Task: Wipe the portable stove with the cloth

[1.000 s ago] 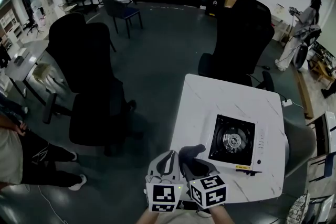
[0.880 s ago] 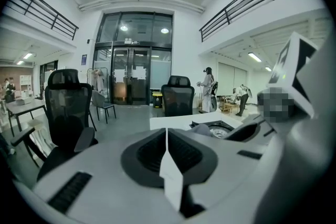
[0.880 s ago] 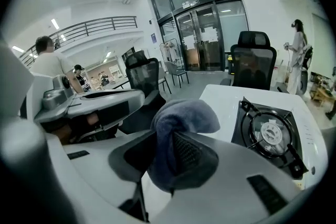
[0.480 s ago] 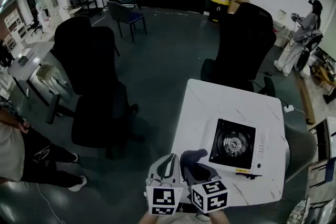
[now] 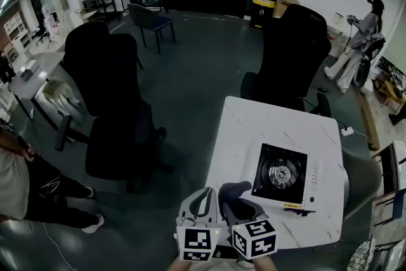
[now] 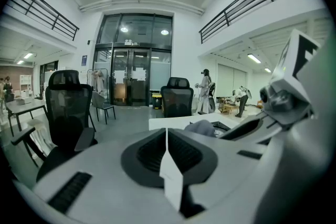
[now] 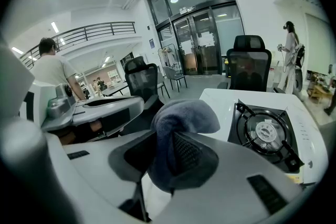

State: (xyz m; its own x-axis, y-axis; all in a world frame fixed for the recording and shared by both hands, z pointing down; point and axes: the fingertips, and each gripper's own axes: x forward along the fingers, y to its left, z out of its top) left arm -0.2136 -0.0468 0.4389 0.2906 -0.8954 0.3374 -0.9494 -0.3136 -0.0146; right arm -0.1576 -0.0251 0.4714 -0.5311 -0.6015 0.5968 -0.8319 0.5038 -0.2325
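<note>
Right gripper (image 7: 169, 161) clamps a soft, floppy grey-blue cloth (image 7: 182, 119) between its jaws, near the black-and-white portable gas stove (image 5: 280, 171) on the white table (image 5: 254, 124). Left gripper (image 6: 167, 153), jaws together, holds nothing. The light cloth looks best gripped at its bunched fold.

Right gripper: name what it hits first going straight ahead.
Probably nothing near: holding the cloth, the right gripper points level over the white table's left edge, left of the portable stove; depth is unclear.
</note>
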